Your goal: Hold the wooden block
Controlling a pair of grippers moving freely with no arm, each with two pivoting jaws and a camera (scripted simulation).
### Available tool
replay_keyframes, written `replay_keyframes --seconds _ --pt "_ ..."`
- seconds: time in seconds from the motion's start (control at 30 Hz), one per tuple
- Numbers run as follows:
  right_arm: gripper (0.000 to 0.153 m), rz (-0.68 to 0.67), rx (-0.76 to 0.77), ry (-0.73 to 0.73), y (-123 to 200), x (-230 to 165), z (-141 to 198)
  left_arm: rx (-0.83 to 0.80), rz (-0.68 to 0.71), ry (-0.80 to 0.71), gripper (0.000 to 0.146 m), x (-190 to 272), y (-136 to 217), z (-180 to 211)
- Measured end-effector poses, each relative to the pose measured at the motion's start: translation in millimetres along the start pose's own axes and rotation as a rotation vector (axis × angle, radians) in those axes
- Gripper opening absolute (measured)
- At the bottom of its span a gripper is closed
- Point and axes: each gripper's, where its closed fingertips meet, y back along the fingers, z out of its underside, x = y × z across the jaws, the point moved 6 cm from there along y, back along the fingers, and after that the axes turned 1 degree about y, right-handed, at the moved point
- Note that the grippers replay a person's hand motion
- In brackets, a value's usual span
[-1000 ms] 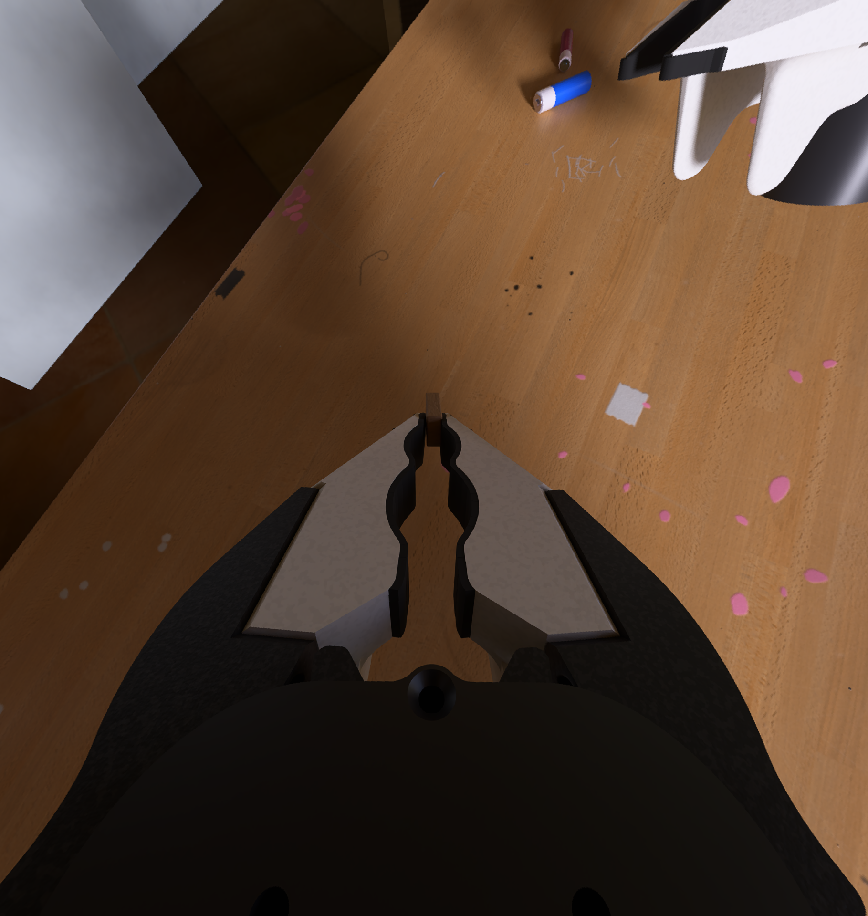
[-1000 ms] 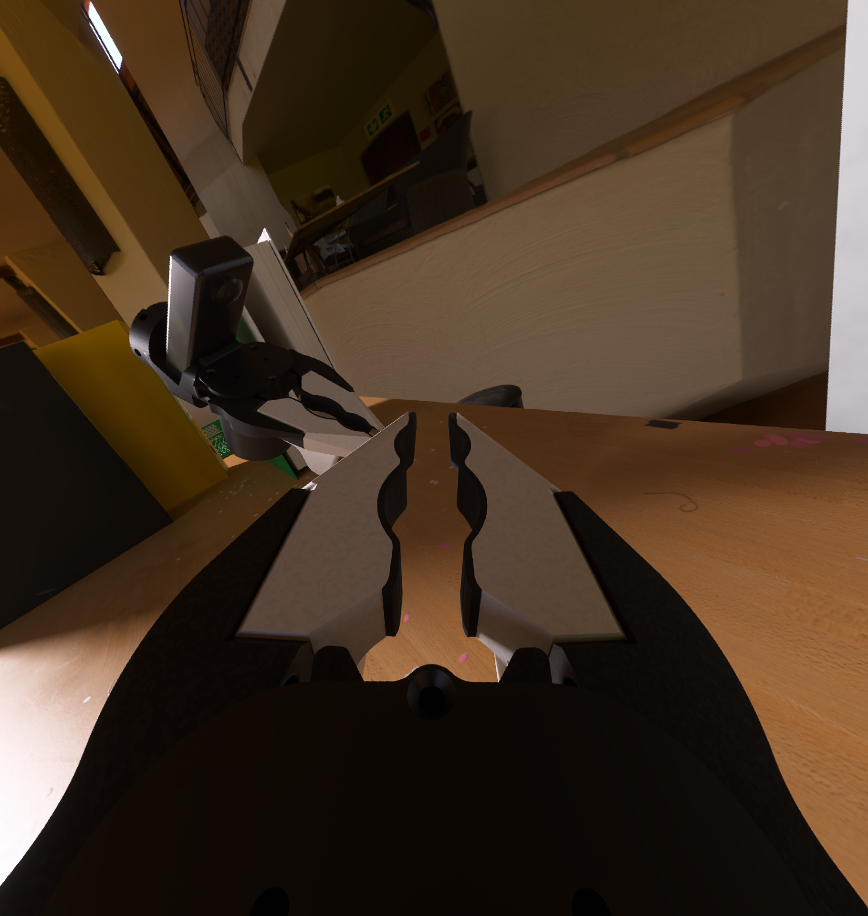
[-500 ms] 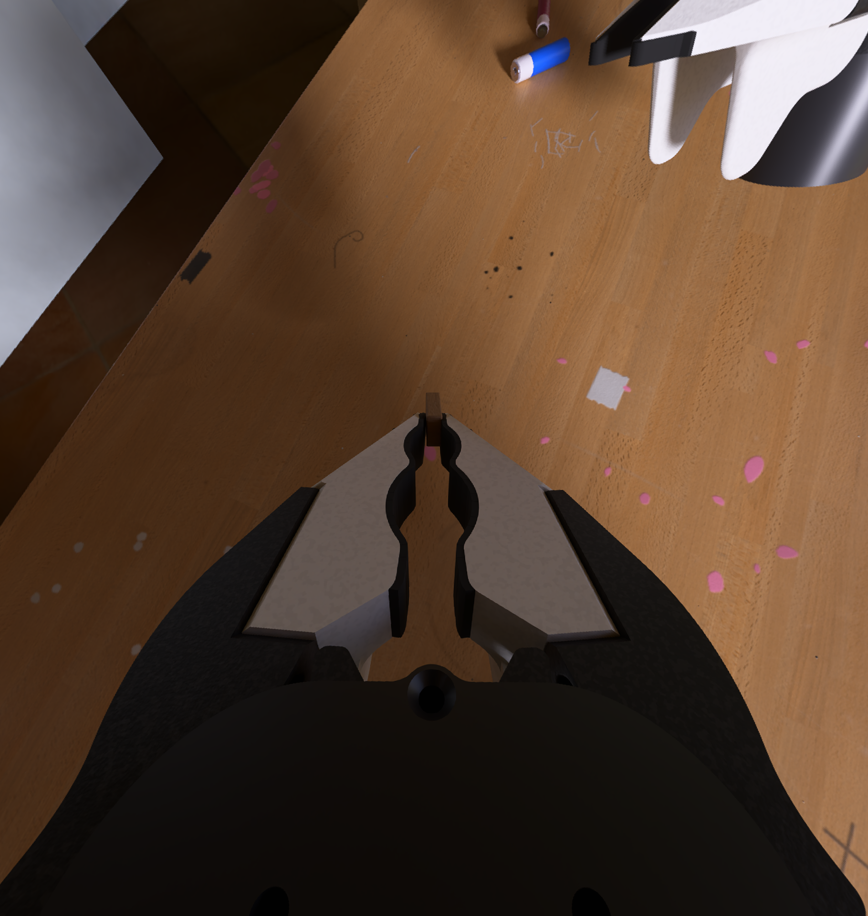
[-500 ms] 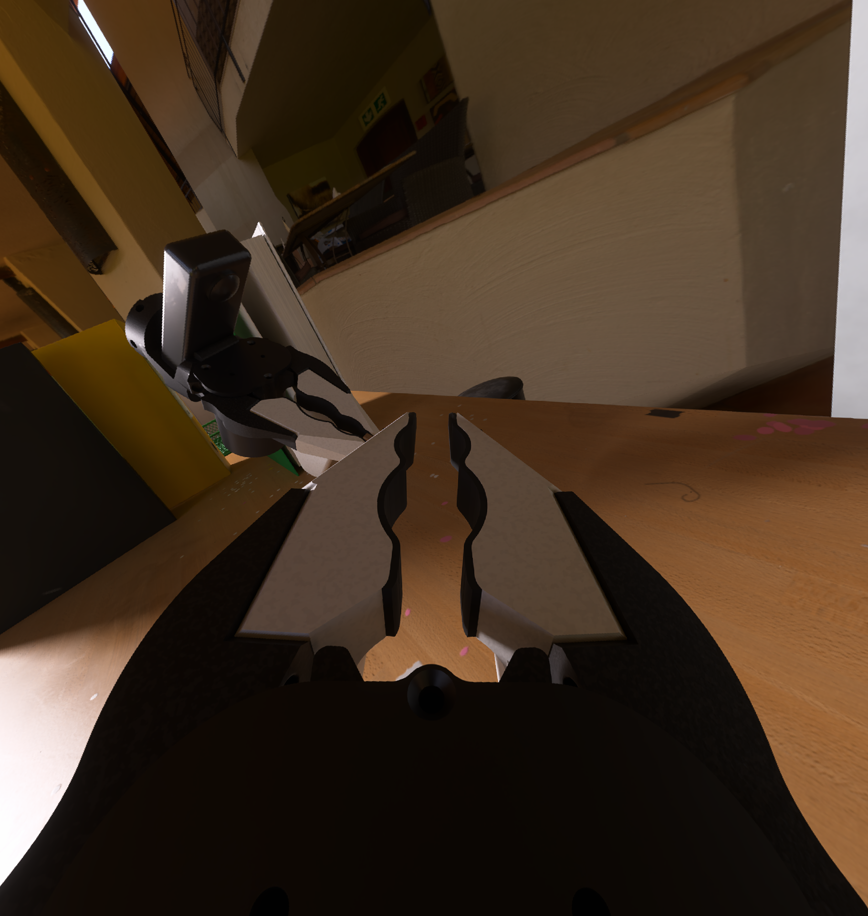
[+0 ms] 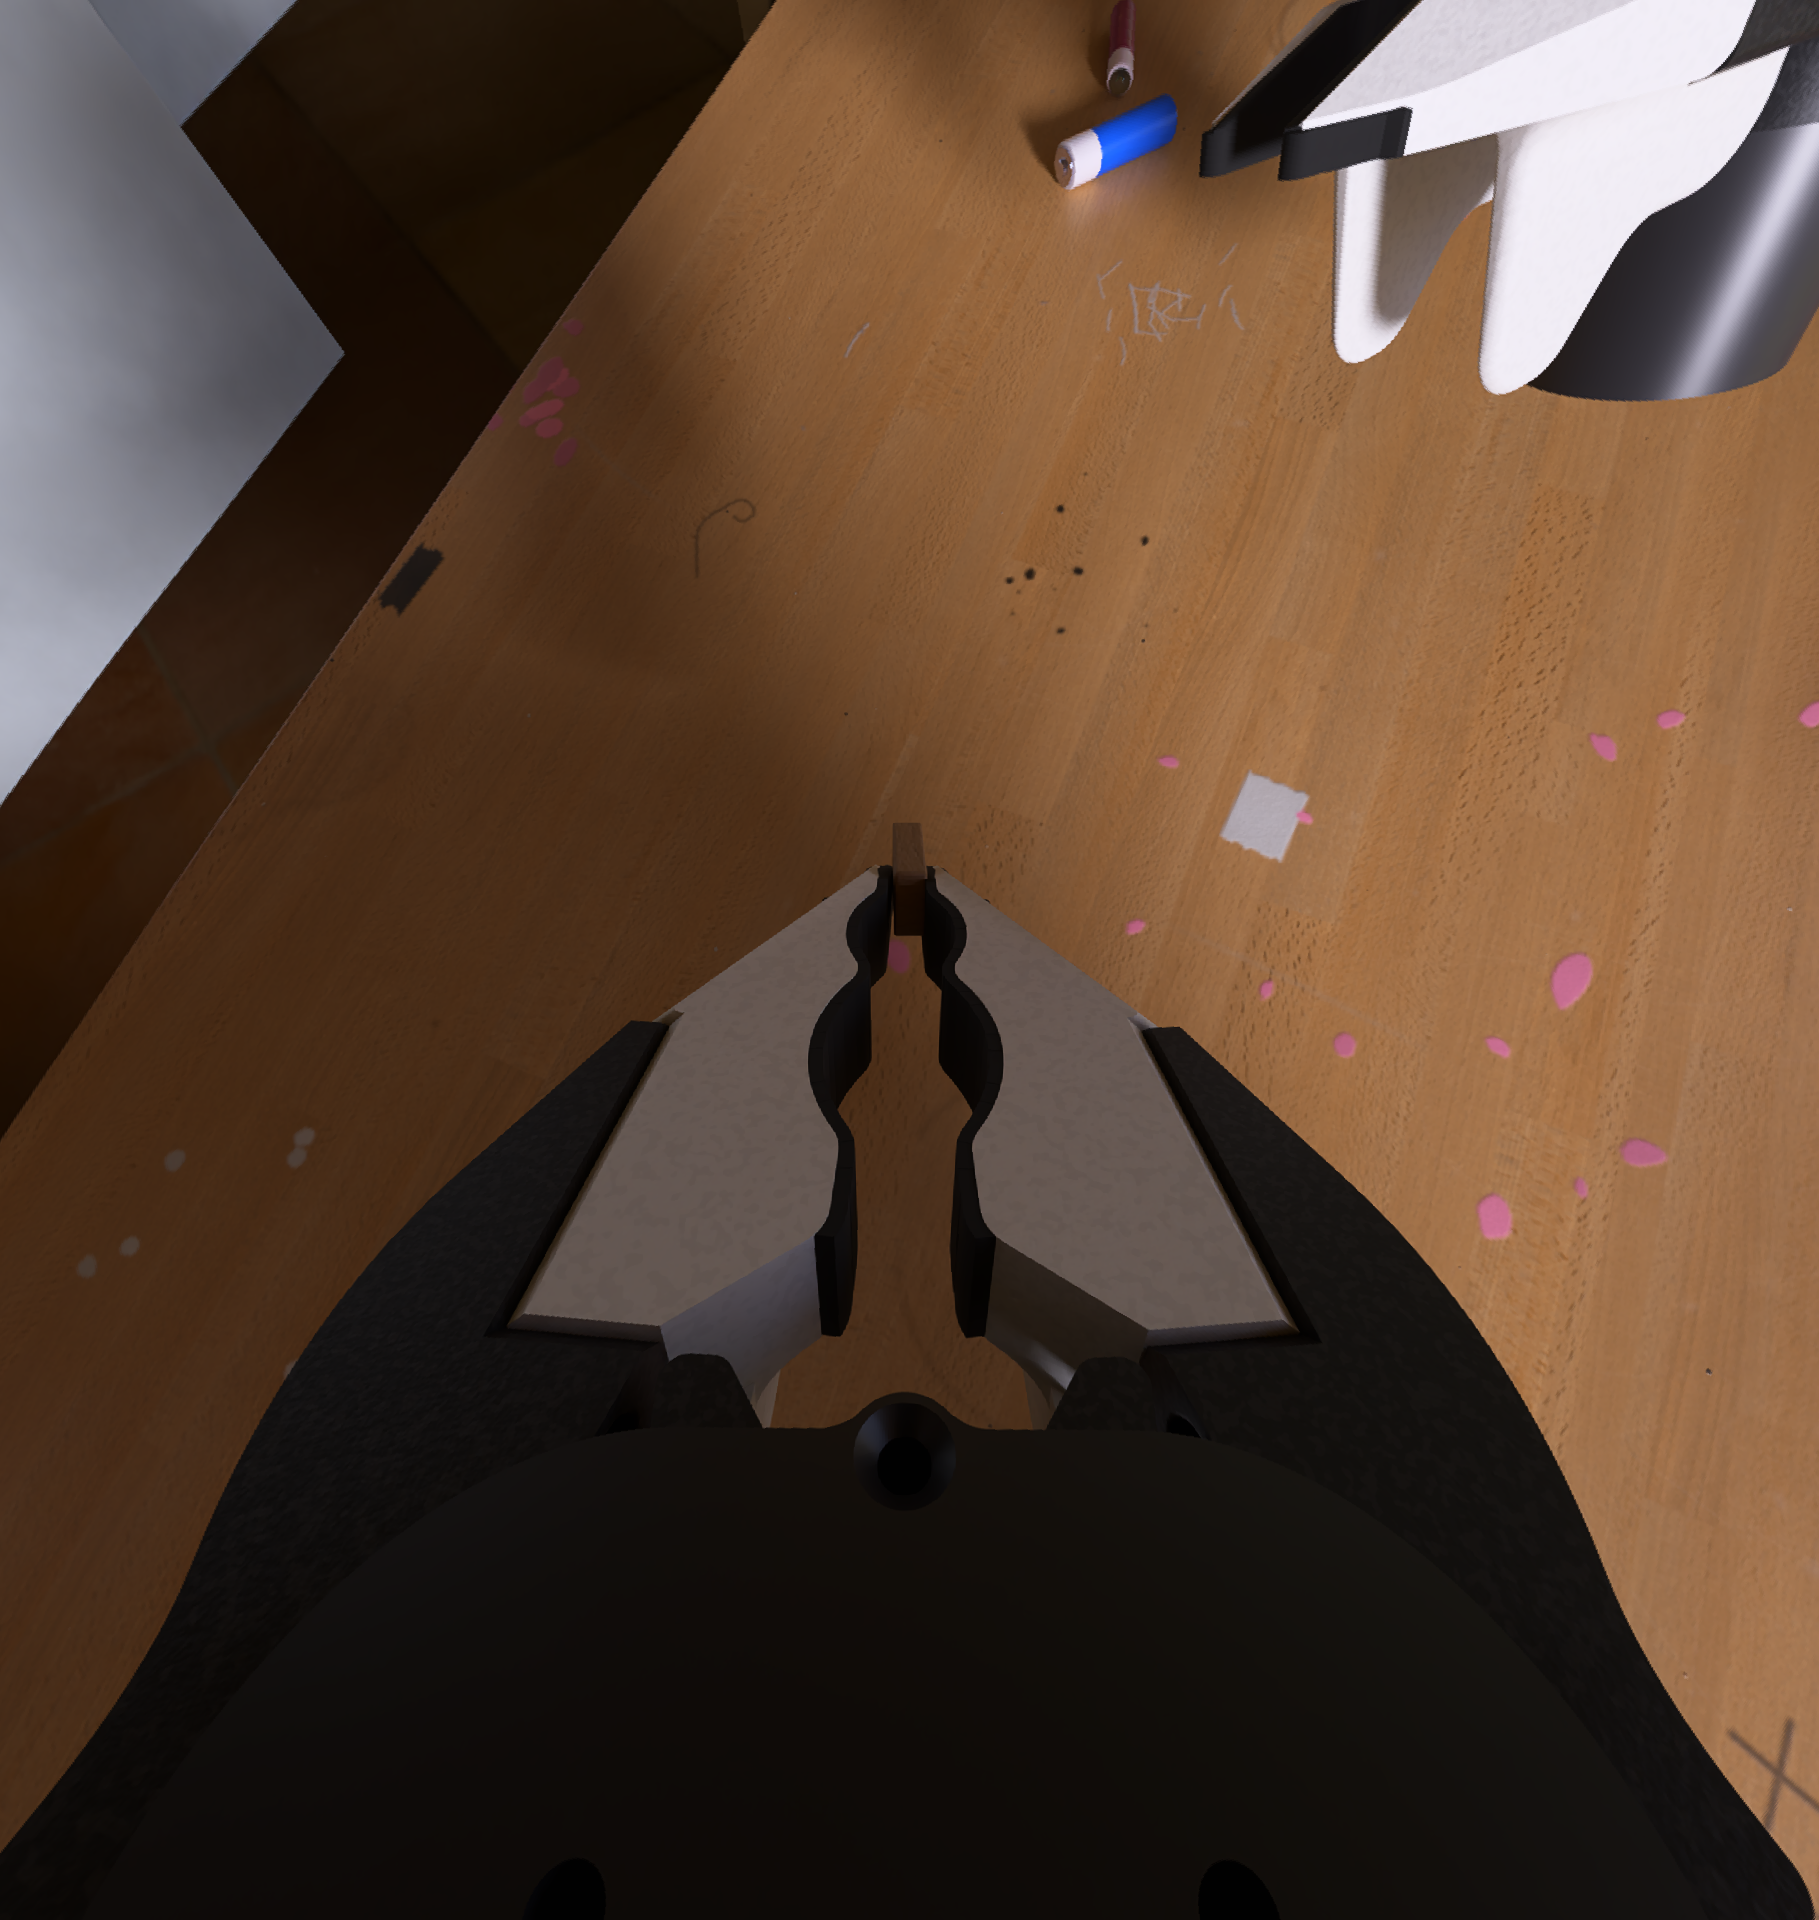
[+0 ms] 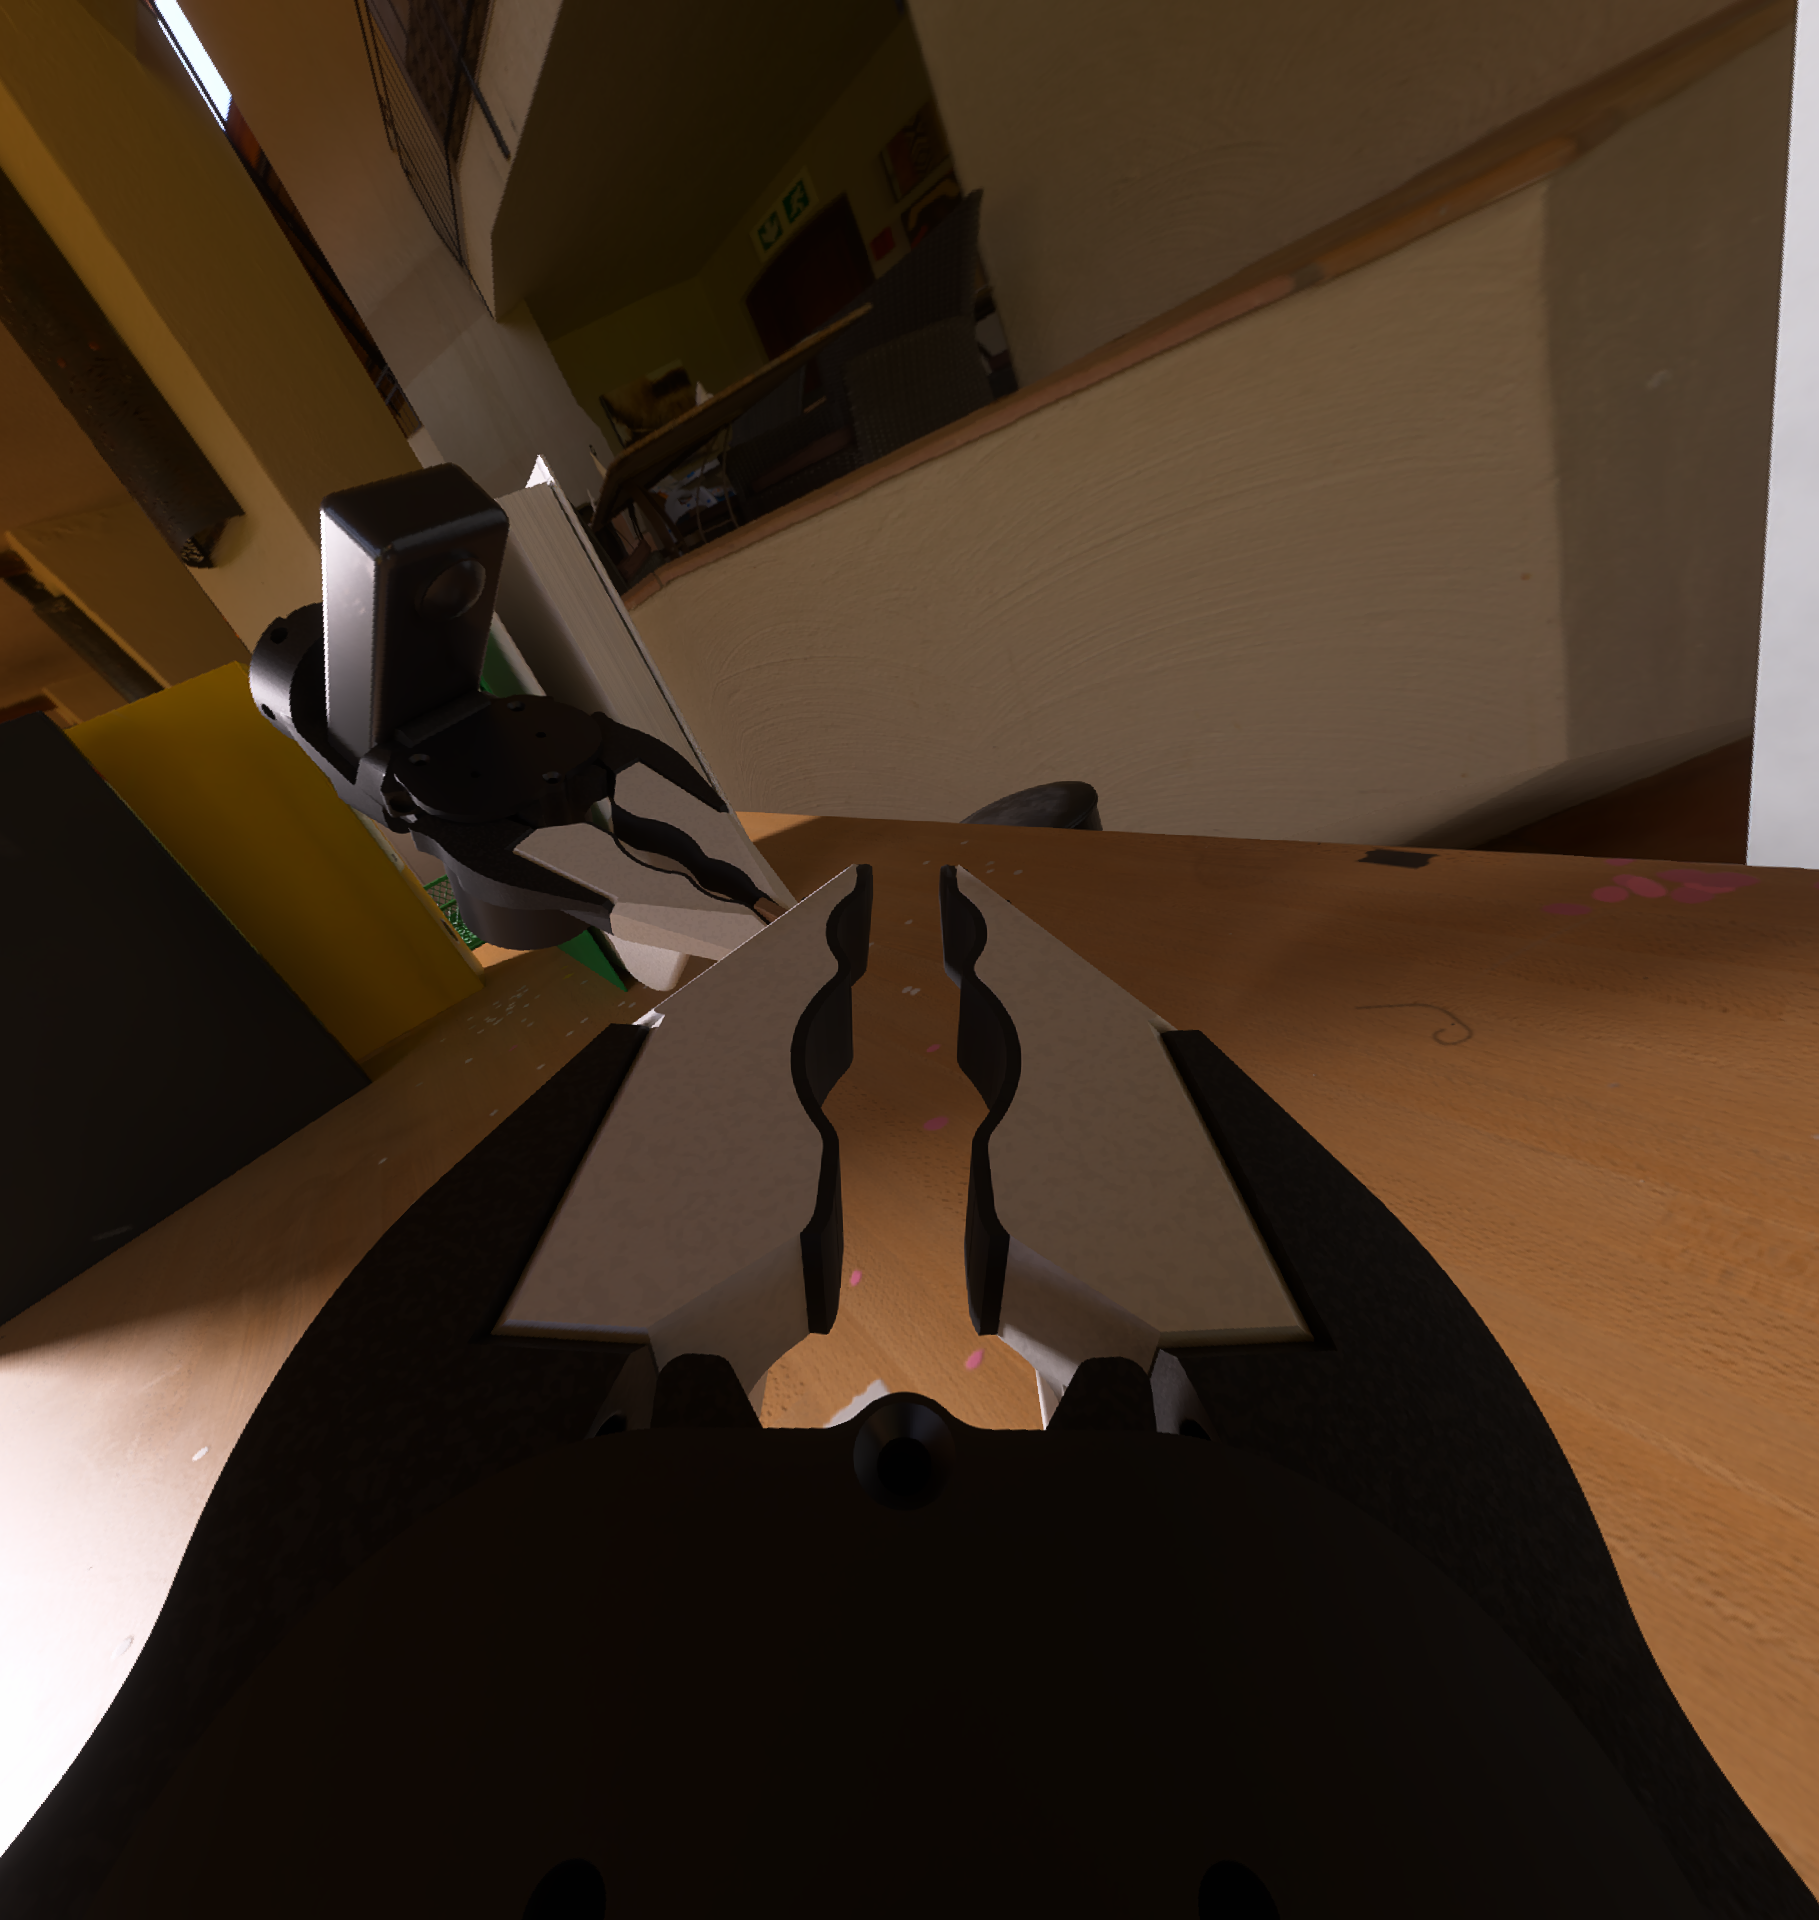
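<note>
A thin brown wooden block (image 5: 907, 847) is pinched upright between the fingertips of my left gripper (image 5: 907, 883), above the wooden table (image 5: 1300, 623). Its top end pokes out past the tips. My right gripper (image 6: 903, 878) is open with a narrow gap and holds nothing, low over the table. It also shows in the left wrist view (image 5: 1253, 156) at the top right, far from the block. The left gripper shows in the right wrist view (image 6: 754, 894), raised just left of my right fingertips.
A blue and white marker (image 5: 1115, 140) and a dark red pen (image 5: 1120, 42) lie at the far end of the table. A pale square patch (image 5: 1266, 831) and pink spots mark the top. The table edge runs along the left, past a white panel (image 5: 74, 364).
The left gripper, still shut on the block, has drifted a little over the table. The right gripper's jaws have kept the same gap.
</note>
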Motion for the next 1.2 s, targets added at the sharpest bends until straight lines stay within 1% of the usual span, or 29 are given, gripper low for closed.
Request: replay_keyframes --seconds 0.27,1.2 --pt "0.013 0.0 -0.001 -0.003 -0.1 0.2 0.2 -0.011 -0.028 -0.024 0.004 -0.6 -0.4 0.5" --pt "0.013 0.001 -0.018 -0.014 -1.5 1.1 3.0 -0.012 -0.027 -0.007 0.004 -2.2 -0.7 1.1"
